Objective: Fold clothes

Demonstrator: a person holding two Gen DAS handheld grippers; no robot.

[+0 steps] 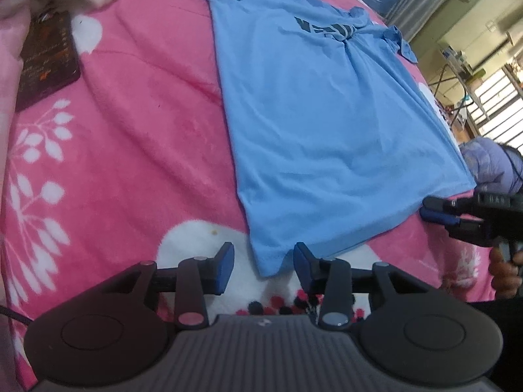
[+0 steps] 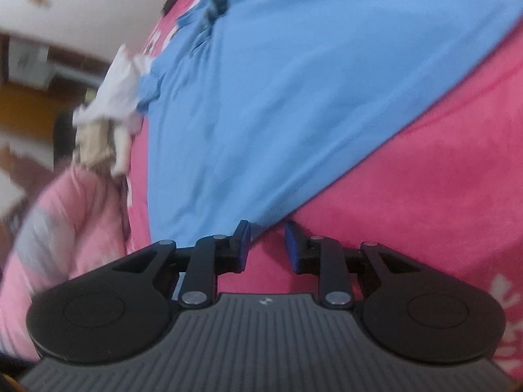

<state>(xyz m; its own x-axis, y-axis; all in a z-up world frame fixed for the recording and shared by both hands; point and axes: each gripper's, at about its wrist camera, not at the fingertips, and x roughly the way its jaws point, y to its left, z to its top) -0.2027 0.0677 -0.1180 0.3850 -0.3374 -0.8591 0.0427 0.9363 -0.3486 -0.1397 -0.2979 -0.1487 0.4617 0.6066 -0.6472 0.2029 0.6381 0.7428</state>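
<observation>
Blue shirt spread flat on pink bed, collar at top of frame, hem at bottom, sleeves tucked in.

My left hand-held gripper, bottom centre, spread, straddling lower-left hem corner, nothing pinched. My right hand-held gripper spread too, hem corner just beyond its tips; in left view it sits at right edge beside hem.

I judge step: taking both hem corners. Next calls for closing on cloth only, not blanket, then lifting evenly toward collar.
</observation>
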